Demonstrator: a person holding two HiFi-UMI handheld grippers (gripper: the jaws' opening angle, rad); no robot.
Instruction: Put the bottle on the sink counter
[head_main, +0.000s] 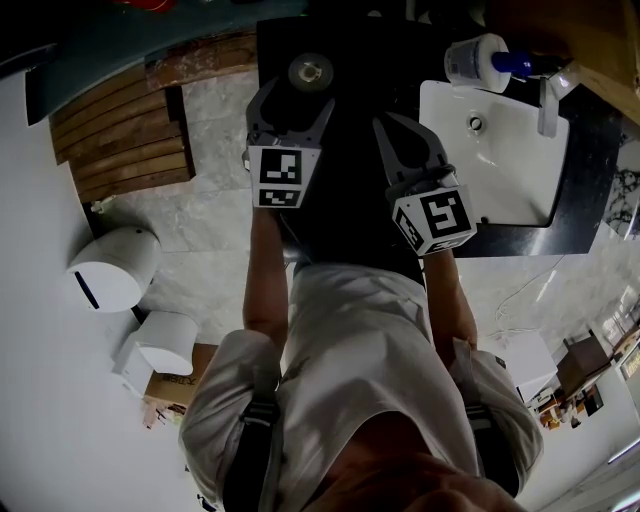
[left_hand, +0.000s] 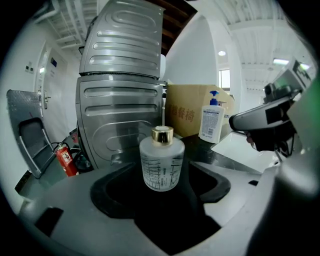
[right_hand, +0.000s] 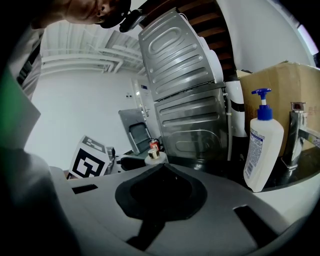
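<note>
The bottle (left_hand: 161, 162), frosted with a gold cap, carries a printed grid and small text that cannot be read. It stands on the dark counter (head_main: 350, 60) left of the sink (head_main: 500, 190), between the spread jaws of the left gripper (head_main: 290, 108), which do not touch it. The right gripper (head_main: 400, 130) is closed on nothing. Behind the sink stands a cardboard box (left_hand: 190, 112) with red Chinese characters. In front of it is a white pump bottle (right_hand: 262, 150) with a blue-printed label too small to read, beside the faucet (right_hand: 295, 132).
</note>
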